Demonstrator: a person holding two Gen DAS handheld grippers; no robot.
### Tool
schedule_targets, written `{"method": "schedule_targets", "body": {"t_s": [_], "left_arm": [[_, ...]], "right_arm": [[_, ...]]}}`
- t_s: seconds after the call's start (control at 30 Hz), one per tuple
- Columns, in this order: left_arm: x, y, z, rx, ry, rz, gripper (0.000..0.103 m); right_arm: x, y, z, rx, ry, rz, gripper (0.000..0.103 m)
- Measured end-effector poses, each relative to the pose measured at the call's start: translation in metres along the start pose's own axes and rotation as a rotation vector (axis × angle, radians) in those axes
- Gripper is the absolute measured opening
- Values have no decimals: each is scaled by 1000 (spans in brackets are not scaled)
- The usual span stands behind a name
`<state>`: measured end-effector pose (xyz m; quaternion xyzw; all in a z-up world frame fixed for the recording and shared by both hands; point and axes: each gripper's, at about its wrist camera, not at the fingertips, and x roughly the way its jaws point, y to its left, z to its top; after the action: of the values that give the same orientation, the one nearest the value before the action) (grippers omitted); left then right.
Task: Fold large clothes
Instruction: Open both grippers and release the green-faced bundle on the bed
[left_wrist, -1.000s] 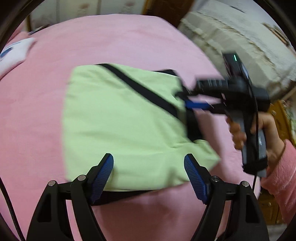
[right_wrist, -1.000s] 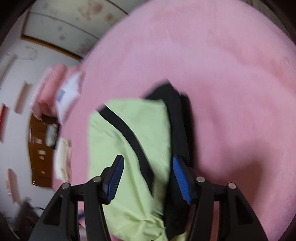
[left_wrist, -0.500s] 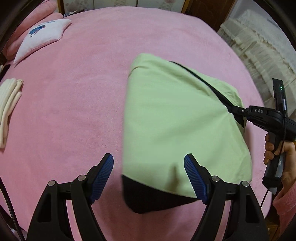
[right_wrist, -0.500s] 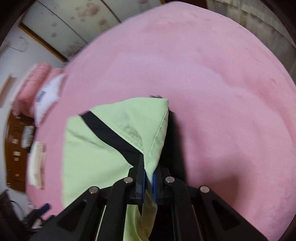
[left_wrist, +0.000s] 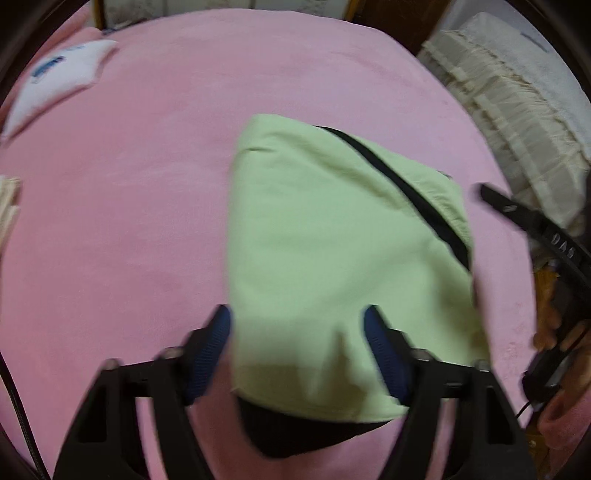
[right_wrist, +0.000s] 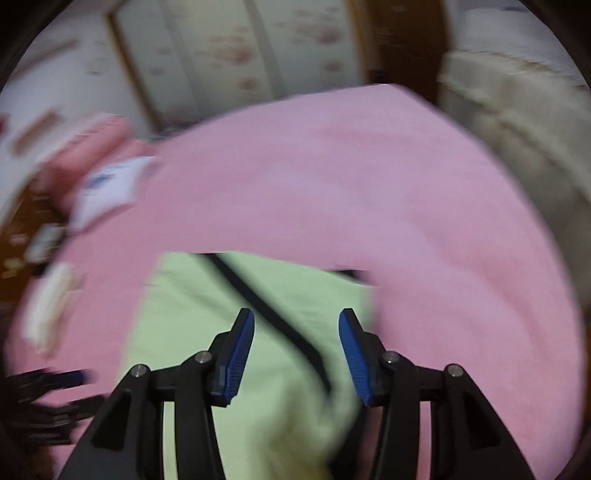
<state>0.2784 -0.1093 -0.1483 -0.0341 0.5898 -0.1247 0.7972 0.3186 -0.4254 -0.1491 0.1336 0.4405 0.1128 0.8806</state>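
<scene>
Lying on the soft pink bed (left_wrist: 147, 206) is one folded light-green garment (left_wrist: 332, 258), smooth cloth with a thin black stripe (left_wrist: 406, 192) and a black part underneath. Two claws hang over it: the left claw (left_wrist: 297, 350) and the right claw (right_wrist: 296, 350), both spread wide, holding nothing. One white pillow (left_wrist: 59, 77) sits far off.

The garment (left_wrist: 332, 258) is showing as matt, light green woven cloth with a black fabric stripe (left_wrist: 406, 192), lying on a bed cover (left_wrist: 147, 184) that is looking soft, pink and fleecy. The left claw (left_wrist: 297, 354) and right claw (right_wrist: 296, 354) are showing matt black plastic arms, ribbed blue pads (right_wrist: 236, 358) and small shiny metal pins (right_wrist: 390, 356).
</scene>
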Motion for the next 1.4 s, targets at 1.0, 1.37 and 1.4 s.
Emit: {"method": "schedule_targets", "body": {"t_s": [1.0, 1.37, 1.4], "left_arm": [[21, 14, -63, -45, 33, 95, 46], [-4, -10, -84, 6, 112, 212, 68], [-11, -11, -85, 9, 118, 214, 68]], "right_arm": [[8, -59, -113, 350, 202, -98, 0], [-27, 22, -135, 284, 302, -186, 58], [-30, 32, -135, 250, 314, -212, 58]]}}
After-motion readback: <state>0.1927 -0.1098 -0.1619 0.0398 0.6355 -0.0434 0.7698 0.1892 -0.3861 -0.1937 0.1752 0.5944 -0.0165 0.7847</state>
